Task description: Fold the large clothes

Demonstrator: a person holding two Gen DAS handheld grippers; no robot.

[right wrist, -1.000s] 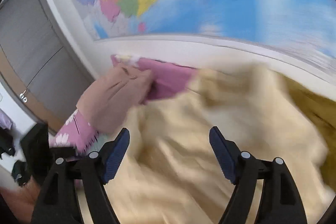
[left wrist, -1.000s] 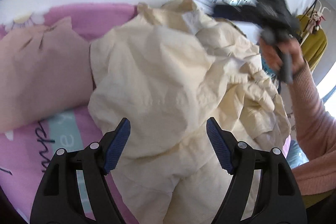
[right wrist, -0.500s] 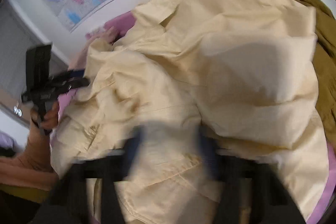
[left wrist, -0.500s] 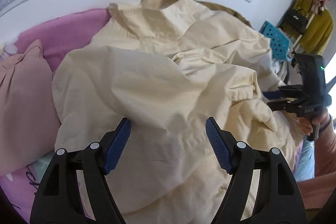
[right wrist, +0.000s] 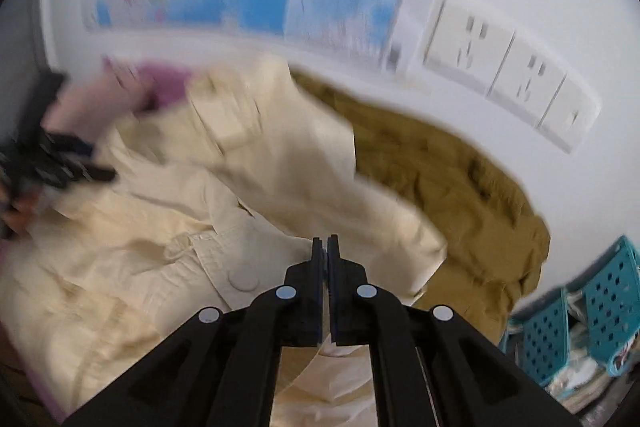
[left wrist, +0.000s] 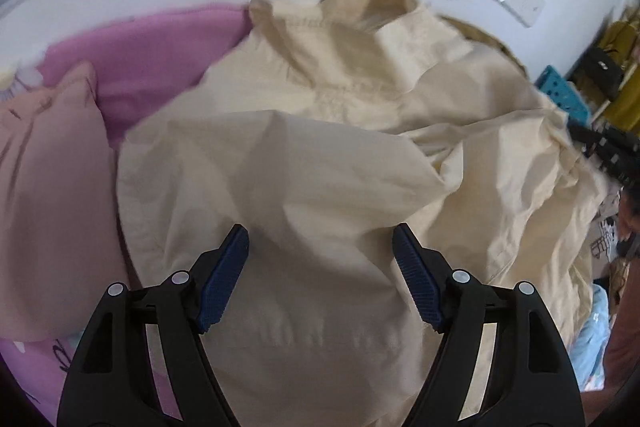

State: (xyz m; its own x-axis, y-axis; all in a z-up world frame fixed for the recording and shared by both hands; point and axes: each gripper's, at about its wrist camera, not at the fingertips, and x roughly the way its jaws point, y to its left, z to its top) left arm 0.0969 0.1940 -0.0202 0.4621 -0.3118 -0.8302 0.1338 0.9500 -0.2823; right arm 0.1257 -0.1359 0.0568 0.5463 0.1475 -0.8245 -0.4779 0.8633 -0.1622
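Observation:
A large cream jacket [left wrist: 320,155] lies crumpled on the bed, collar toward the wall. My left gripper [left wrist: 320,251] hangs open just above its near folds, nothing between the blue pads. In the right wrist view the same jacket [right wrist: 160,267] spreads below my right gripper [right wrist: 325,247], whose jaws are pressed together on a fold beside the snap-button placket. That right gripper [left wrist: 600,143] shows dark at the jacket's right edge in the left wrist view. The left gripper [right wrist: 60,163] appears blurred at the far left of the right wrist view.
A pink pillow [left wrist: 48,187] and pink bedsheet [left wrist: 152,55] lie left of the jacket. An olive garment [right wrist: 440,187] is bunched against the white wall under the sockets [right wrist: 500,67]. Teal perforated baskets [right wrist: 580,307] stand off the bed's right side.
My right gripper came down from facing the wall onto the jacket and closed. The left gripper slid over the jacket, staying open. The jacket was lowered onto the bed.

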